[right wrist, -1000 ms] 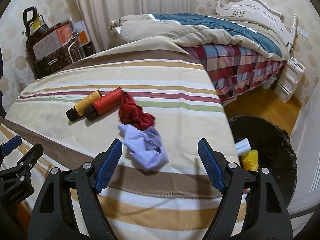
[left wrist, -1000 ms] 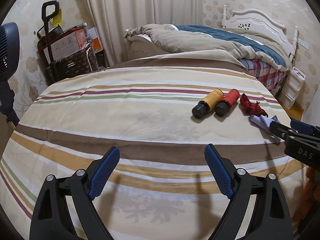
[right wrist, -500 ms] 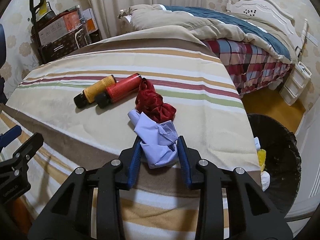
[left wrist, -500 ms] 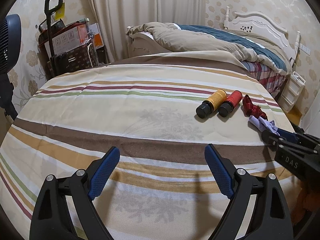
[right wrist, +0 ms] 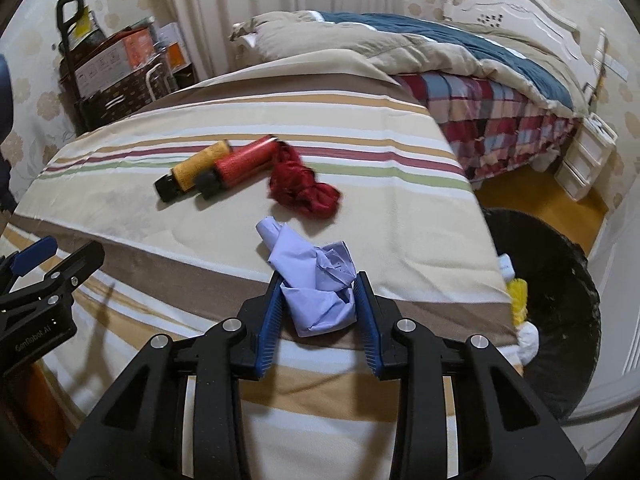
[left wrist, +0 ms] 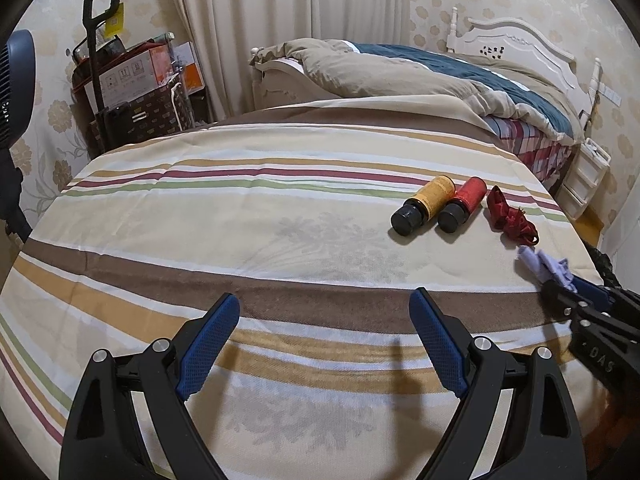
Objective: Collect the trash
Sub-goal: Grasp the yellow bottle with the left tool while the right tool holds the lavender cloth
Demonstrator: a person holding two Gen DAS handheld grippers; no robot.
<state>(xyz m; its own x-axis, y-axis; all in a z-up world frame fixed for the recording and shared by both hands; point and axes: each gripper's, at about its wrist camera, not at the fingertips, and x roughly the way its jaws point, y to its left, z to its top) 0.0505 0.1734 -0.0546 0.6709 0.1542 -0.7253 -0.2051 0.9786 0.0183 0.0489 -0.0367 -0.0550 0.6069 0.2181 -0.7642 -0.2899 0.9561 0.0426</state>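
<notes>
Since 0.5 s ago, my right gripper (right wrist: 320, 300) lifted the clamped lilac wad (right wrist: 316, 280) clear of red wad (right wrist: 304, 190) (bottles (right wrist: 218, 170) beyond); left gripper (left wrist: 324, 336) gapes empty; bin (right wrist: 560, 292) half hidden.

Cream bedspread (right wrist: 360, 128) striped in brown, tan, maroon, green and white, with faint grey floral prints. Lavender crumpled paper (right wrist: 316, 284) between blue pads on the black right gripper (right wrist: 320, 304). Dark red crumpled wrapper (right wrist: 304, 192). Yellow bottle (right wrist: 196, 170) and red bottle (right wrist: 240, 166), both black-capped. Black bin (right wrist: 560, 300) with yellow and white scraps inside. Black left gripper (left wrist: 328, 340) with blue pads. Beige and teal duvet (left wrist: 400, 76) over red-and-blue plaid. White headboard (left wrist: 516, 48).
</notes>
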